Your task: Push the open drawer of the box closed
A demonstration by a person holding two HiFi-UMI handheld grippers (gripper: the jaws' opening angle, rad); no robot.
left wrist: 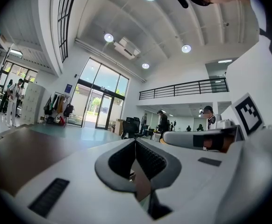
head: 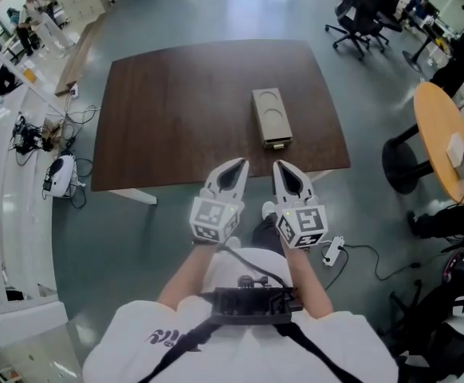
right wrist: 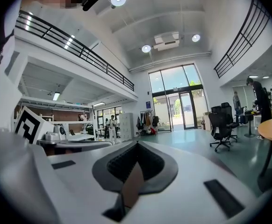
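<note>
A long tan box (head: 269, 113) lies on the dark brown table (head: 184, 102), right of its middle. The box's drawer (head: 277, 143) sticks out a little at the end nearest me. Both grippers hang side by side short of the table's front edge, pointing at it and apart from the box. My left gripper (head: 241, 164) is shut with nothing in it, and in its own view the jaws meet at the tip (left wrist: 135, 142). My right gripper (head: 279, 166) is shut and empty too, jaws together (right wrist: 137, 145), just below the box's near end.
A round wooden table (head: 443, 138) stands at the right, with black office chairs (head: 363, 14) beyond it. A power strip (head: 332, 250) and its cable lie on the floor by my right side. A white counter (head: 13, 214) with cables runs along the left. People stand far off.
</note>
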